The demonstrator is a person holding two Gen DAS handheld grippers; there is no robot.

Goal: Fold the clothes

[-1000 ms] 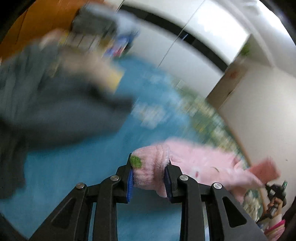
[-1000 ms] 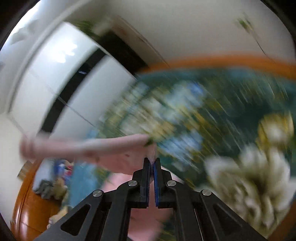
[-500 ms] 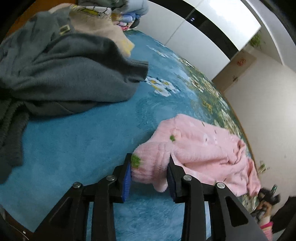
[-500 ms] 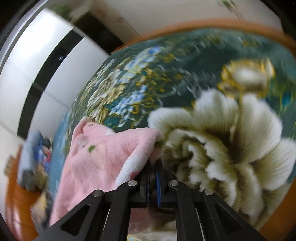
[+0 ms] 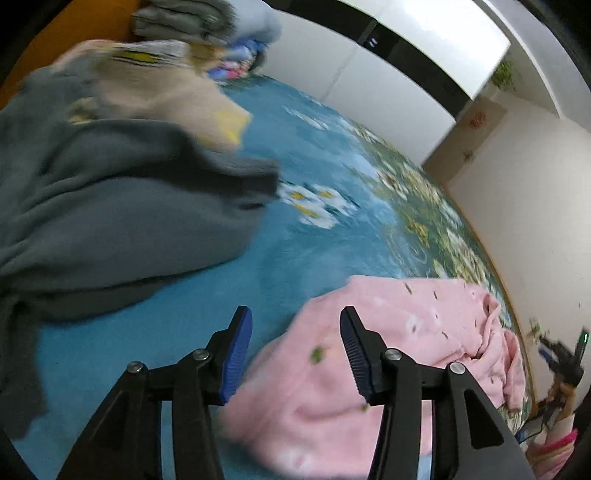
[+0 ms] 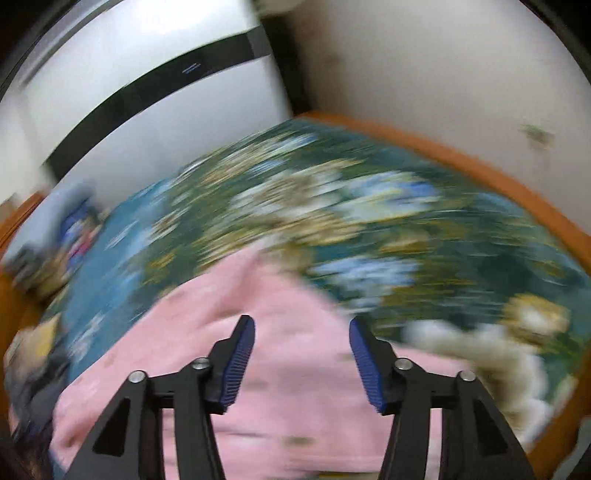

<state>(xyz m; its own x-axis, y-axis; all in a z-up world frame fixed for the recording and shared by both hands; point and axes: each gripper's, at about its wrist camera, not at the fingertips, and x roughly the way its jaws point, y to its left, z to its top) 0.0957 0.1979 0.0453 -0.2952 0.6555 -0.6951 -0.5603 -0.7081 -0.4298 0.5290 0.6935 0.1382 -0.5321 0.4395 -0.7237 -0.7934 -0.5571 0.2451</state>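
Note:
A fluffy pink garment [image 5: 388, 354] lies crumpled on a blue floral blanket [image 5: 295, 254]. In the left wrist view my left gripper [image 5: 295, 321] hovers over the garment's near left end; its jaws are opening and the pink fabric lies below them, no longer pinched. In the blurred right wrist view my right gripper [image 6: 301, 328] hangs above the same pink garment [image 6: 258, 332]. Its jaws are opening too, with nothing pressed between the blue pads [image 6: 364, 363].
A heap of grey and beige clothes [image 5: 110, 184] fills the left of the blanket, with more garments [image 5: 221, 29] piled behind. An orange bed frame [image 6: 517, 184] borders the blanket. White wardrobe doors and a wall stand behind. A person's hand holds the other gripper [image 5: 561, 362] at the far right.
Both grippers have let go of the pink garment, which now lies on the blanket. The right gripper has rolled and swung across; the left has shifted slightly.

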